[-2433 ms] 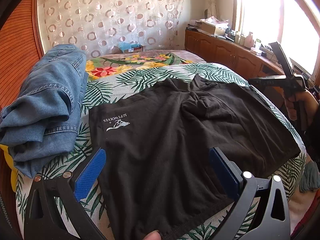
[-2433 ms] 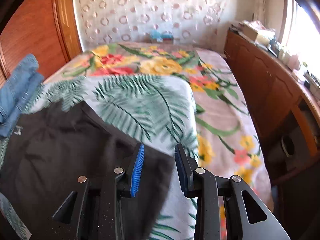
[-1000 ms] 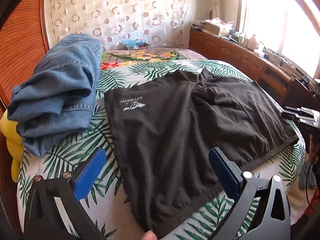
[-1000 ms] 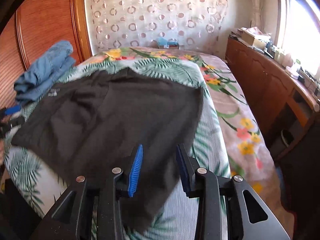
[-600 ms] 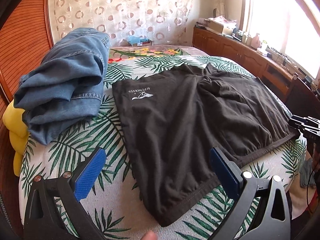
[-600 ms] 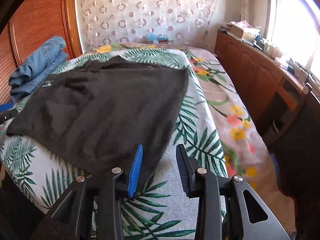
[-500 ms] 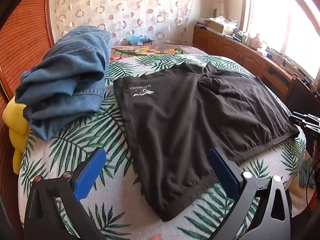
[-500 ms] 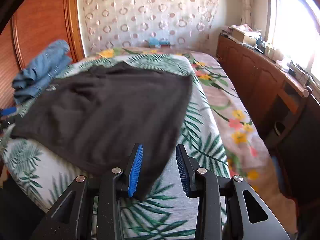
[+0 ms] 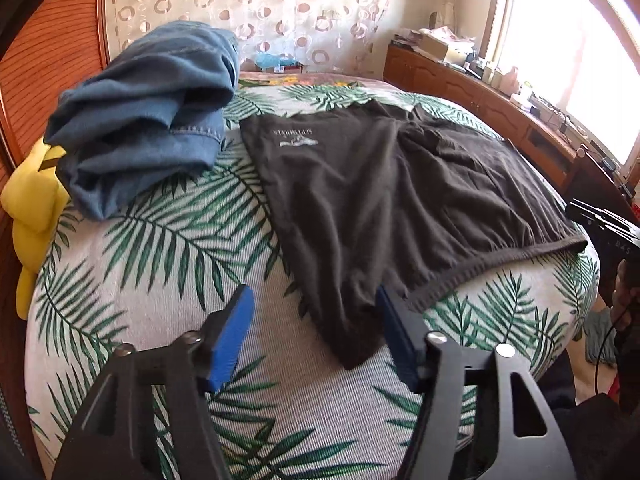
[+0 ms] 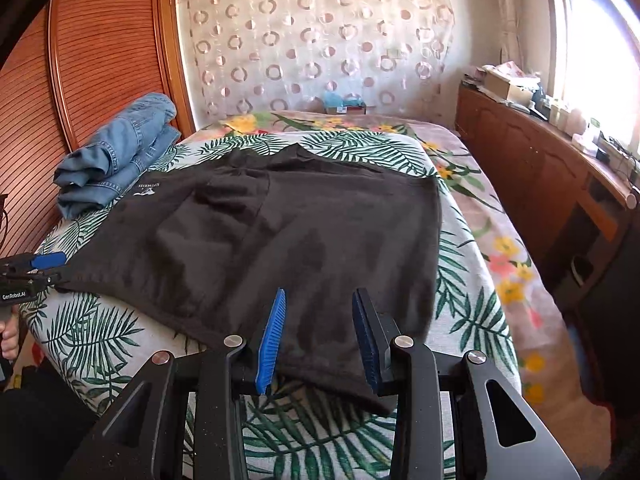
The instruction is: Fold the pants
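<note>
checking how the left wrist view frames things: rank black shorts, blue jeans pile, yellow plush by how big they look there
1. black shorts
2. blue jeans pile
3. yellow plush, partly hidden behind the jeans, so its true size is unsure

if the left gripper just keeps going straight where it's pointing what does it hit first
Most likely the near corner of the black shorts, which lies between the half-closed, empty jaws of the left gripper; depth is hard to judge.

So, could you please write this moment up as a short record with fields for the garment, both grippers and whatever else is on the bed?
garment: black shorts, spread flat on the bed, not yet folded
left gripper: jaws have just been closing, near corner of the shorts between them, not pinched
right gripper: part open over the other near corner, no grip
also on bed: folded jeans, beside the shorts
</note>
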Available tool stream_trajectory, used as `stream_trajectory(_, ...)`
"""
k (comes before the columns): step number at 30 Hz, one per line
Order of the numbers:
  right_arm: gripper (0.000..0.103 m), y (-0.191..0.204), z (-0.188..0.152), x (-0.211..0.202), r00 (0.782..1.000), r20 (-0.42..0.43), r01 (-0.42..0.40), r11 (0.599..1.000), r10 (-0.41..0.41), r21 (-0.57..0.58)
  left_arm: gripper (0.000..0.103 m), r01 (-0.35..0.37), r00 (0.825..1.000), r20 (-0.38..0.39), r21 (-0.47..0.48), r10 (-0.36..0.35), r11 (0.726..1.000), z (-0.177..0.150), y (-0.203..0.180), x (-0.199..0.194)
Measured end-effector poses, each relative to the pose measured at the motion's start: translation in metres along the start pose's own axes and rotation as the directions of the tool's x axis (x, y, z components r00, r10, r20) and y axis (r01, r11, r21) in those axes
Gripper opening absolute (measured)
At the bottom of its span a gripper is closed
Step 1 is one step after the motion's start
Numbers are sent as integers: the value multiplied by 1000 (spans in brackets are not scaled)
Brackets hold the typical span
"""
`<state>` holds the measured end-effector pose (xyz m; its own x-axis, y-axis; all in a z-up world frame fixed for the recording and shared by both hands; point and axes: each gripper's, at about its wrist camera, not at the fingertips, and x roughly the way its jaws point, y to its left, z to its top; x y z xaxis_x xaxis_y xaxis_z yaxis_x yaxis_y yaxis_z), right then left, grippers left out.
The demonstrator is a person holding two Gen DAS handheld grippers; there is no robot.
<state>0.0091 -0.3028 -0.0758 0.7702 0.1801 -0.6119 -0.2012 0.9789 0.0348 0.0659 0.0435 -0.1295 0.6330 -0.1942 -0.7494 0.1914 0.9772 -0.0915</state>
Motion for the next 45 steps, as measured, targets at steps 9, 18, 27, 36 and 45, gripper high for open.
stream_trajectory(9, 36, 0, -1, 1, 1000, -15, -5, 1000, 5, -4, 47, -20, 1000, 5, 22, 20, 1000, -7, -3, -2)
stream_trajectory(18, 36, 4, -3, 3, 1000, -17, -12, 1000, 13, 12, 17, 7, 1000, 6, 67, -8, 998, -5, -8, 0)
stream_trajectory(27, 49, 6, -4, 5, 1000, -9, -27, 1000, 27, 7, 6, 34, 999, 15, 107, -36, 994, 10, -19, -2)
stream_trajectory(36, 52, 0, -10, 2, 999, 0, -37, 999, 37, 34, 4, 79, 993, 70, 213, -96, 974, 47, -57, -14)
stream_trajectory(45, 52, -17, -15, -10, 1000, 16, -16, 998, 15, 61, 4, 154, 982, 60, 304, -180, 940, 80, -109, -2)
